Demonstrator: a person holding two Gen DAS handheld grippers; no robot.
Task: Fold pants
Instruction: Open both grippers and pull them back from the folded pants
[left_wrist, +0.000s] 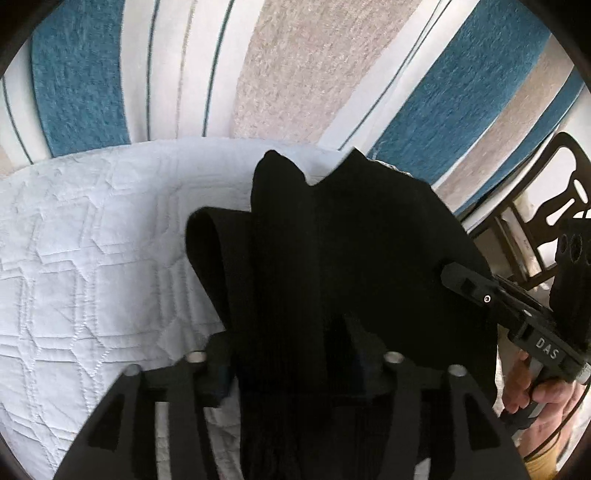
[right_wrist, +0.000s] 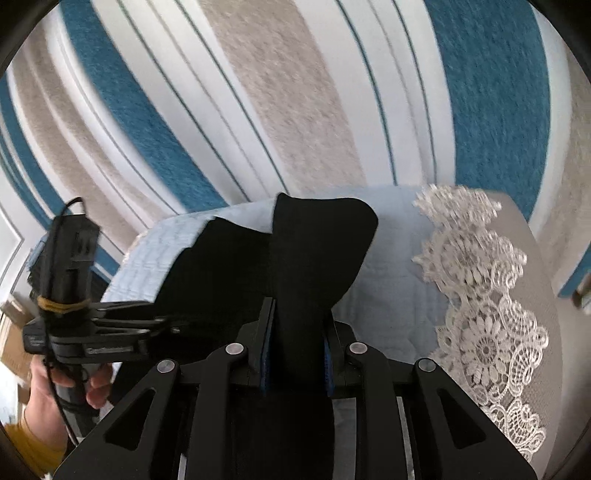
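Looking down both wrist cameras, I see the black pants (left_wrist: 332, 236) bunched up over a white quilt (left_wrist: 81, 266), with a rug (left_wrist: 280, 66) striped in blue, white and beige beyond it.

In the left wrist view, the cloth runs straight down between my left gripper (left_wrist: 291, 354) fingers and spills past them toward the camera. The fingers stand apart with dark fabric filling the gap, but it is black on black there and I cannot tell whether the pads press on it. A folded loop of fabric sticks out to the left of the main bunch, raised off the quilt.

In the right wrist view, my right gripper (right_wrist: 297, 332) has a thick fold of the pants (right_wrist: 317, 251) between its fingers. The blue pads (right_wrist: 328, 363) sit tight against the cloth on both sides, so it is clamped on the pants. The fold rises up from the fingers and flares out above them, over the quilt (right_wrist: 391, 288).

Each gripper shows in the other's camera. The right one reaches in from the right edge of the left view, its tip against the black cloth, with a hand (left_wrist: 532, 384) on its handle. The left one comes in from the left of the right view, held by a hand (right_wrist: 48, 402) in a yellow sleeve (right_wrist: 26, 446).

A lace cloth (right_wrist: 487, 325) lies to the right of the quilt, on a grey surface.
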